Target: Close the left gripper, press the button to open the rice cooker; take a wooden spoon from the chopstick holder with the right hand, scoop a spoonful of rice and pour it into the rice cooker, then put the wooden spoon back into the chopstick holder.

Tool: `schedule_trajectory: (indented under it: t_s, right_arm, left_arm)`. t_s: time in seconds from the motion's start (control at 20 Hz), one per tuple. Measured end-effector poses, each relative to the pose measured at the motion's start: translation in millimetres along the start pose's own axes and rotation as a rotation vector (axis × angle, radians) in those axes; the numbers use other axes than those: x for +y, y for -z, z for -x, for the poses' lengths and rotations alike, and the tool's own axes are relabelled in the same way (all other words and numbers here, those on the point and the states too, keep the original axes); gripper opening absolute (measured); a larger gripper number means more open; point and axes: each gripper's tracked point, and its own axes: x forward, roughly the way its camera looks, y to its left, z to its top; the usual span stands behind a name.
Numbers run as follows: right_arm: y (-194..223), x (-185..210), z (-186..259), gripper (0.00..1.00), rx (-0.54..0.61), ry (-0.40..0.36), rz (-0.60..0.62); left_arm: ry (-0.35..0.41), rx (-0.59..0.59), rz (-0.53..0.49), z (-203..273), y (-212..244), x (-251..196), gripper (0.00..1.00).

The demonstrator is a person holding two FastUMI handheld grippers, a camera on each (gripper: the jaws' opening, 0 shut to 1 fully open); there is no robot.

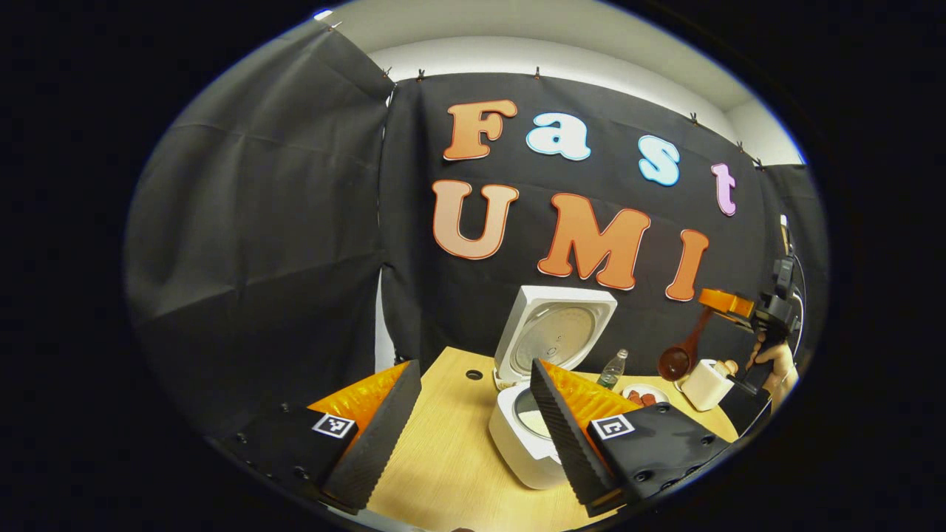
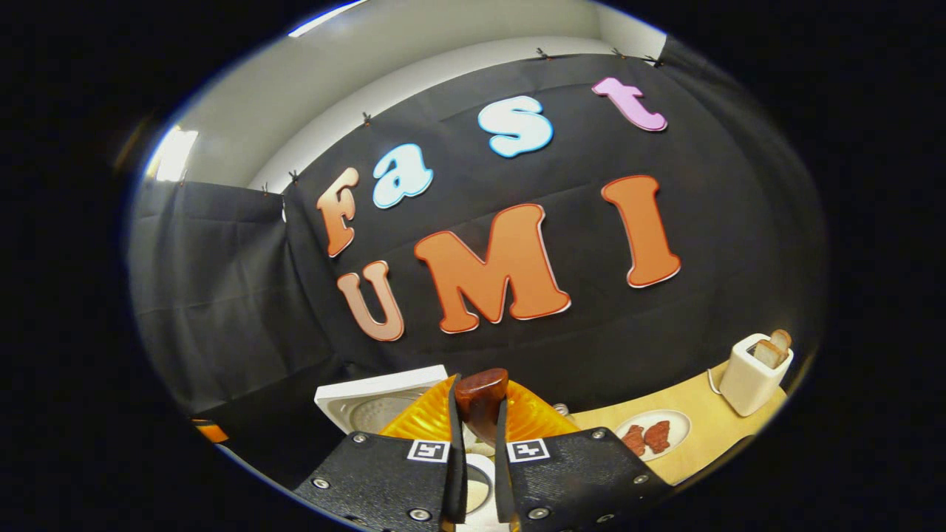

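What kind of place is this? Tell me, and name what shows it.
Probably a staged kitchen counter in a recording booth: an open rice cooker, a toaster holding bread and a plate of food stand on a wooden table, backed by black cloth.

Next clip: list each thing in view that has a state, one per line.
Rice cooker: lid up, pot exposed.
Wooden spoon: lifted, hanging bowl-down from the right gripper.
Right gripper: shut on the spoon handle.
Left gripper: open, holding nothing.
Toaster: bread sticking up from the slots.
Bottle: upright.
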Motion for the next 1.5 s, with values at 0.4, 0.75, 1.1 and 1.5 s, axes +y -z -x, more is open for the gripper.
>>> schedule_trajectory:
  t_s: [0.4, 0.75, 1.1, 1.5]
  right_arm:
    - [7, -116, 62, 0.14, -0.024, 0.209, -0.099]
    - [44, -186, 100, 0.14, -0.006, 0.317, -0.198]
    - [88, -237, 118, 0.14, 0.011, 0.408, -0.271]
    - [142, -280, 112, 0.14, 0.042, 0.466, -0.379]
  left_arm:
    - [0.021, -0.023, -0.035, -21, -17, -16, 1.00]
    - [0.015, -0.034, -0.053, -23, -28, -36, 1.00]
    - [0.049, -0.019, -0.036, -7, -32, -61, 1.00]
    - [-0.029, -0.005, -0.054, 15, -38, -42, 1.00]
